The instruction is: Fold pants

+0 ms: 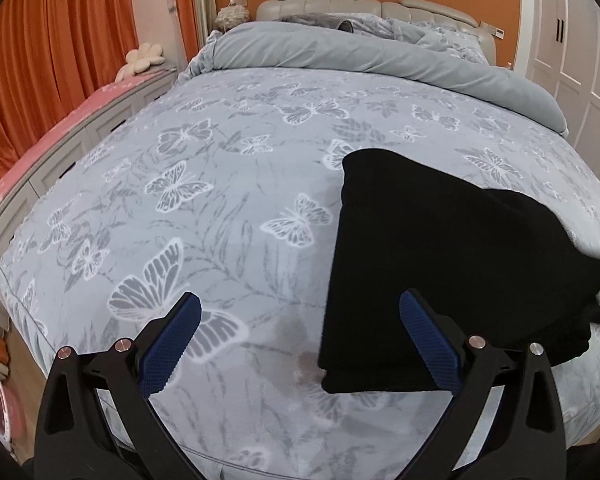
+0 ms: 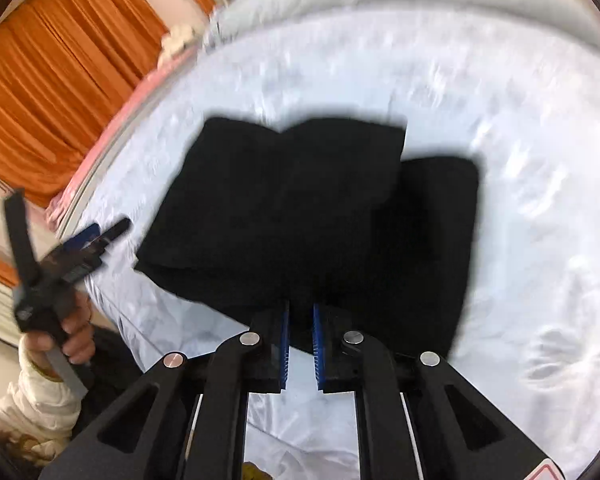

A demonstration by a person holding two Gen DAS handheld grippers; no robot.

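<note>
A: Where are the folded black fabric pants [image 1: 440,264]?

B: On your grey butterfly-print bedspread [image 1: 220,184], near the foot edge.

A: And your tools?

B: Your left gripper [image 1: 300,316] is spread wide, holding nothing. Your right gripper [image 2: 301,312] has its blue pads [image 2: 318,344] nearly together at the pants' near edge; whether they pinch cloth, I cannot tell
</note>
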